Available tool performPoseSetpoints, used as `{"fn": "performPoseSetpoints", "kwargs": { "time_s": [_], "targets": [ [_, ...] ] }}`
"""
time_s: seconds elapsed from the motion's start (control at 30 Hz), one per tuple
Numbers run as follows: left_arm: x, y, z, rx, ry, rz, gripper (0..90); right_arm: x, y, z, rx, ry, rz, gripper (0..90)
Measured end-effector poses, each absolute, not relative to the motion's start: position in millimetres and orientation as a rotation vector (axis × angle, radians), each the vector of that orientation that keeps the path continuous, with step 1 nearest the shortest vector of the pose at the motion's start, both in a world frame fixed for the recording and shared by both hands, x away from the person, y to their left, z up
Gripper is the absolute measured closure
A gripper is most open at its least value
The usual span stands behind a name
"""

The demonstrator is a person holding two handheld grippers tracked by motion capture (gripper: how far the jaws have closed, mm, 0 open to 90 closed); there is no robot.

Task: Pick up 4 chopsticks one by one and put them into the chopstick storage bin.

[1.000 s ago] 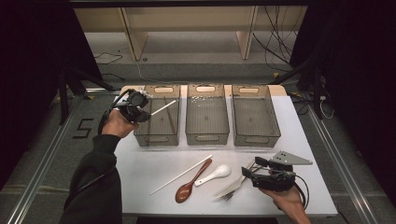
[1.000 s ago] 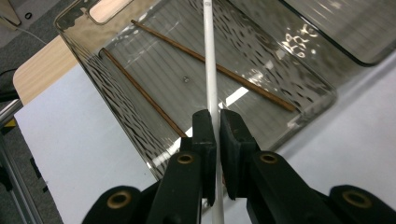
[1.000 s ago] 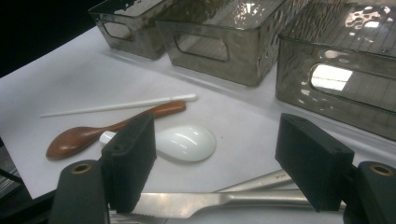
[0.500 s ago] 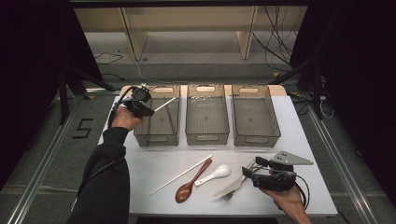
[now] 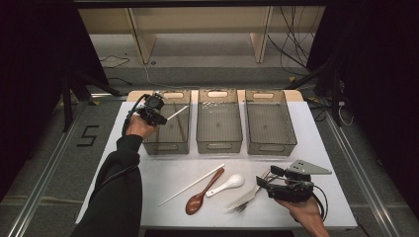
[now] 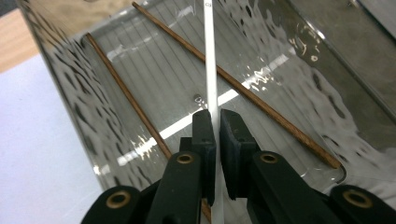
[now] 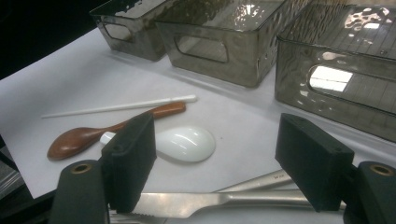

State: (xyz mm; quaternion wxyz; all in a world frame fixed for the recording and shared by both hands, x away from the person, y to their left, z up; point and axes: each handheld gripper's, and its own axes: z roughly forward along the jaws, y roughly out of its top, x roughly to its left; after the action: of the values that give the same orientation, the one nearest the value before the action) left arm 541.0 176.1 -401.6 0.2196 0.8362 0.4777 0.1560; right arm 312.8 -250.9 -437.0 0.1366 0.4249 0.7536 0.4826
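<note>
White chopstick (image 6: 210,56) pinched in the left tongs (image 6: 216,122), held over the left bin (image 5: 170,143), tip pointing into it. Two brown chopsticks (image 6: 243,88) already on the bin floor. Looks like sorting cutlery by kind; drop step in hand. Next: lower a little, spread jaws, let go clear of the wall. Right tongs (image 7: 215,154) spread wide, hovering low over a knife (image 7: 210,201) on the worktop (image 5: 316,148), near a white spoon (image 7: 180,143), brown spoon (image 7: 107,133) and second white chopstick (image 7: 116,107).

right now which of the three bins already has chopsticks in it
The leftmost bin, under the left gripper: two brown chopsticks lie on its floor. The other two look empty.
</note>
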Motion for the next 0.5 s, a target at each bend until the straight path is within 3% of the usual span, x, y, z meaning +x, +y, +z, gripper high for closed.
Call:
{"fn": "performPoseSetpoints", "kwargs": {
  "time_s": [0.1,0.2,0.5],
  "targets": [
    [543,176,-406,2.298,1.332,0.426,83.0,313,-251,-437,1.228,2.181,1.398,29.4],
    [542,175,-405,2.261,1.333,0.402,66.6,313,-252,-437,1.227,2.179,1.399,29.4],
    [529,175,-382,2.220,1.311,0.347,48.5,312,-251,-436,1.228,2.179,1.399,29.4]
  ]
}}
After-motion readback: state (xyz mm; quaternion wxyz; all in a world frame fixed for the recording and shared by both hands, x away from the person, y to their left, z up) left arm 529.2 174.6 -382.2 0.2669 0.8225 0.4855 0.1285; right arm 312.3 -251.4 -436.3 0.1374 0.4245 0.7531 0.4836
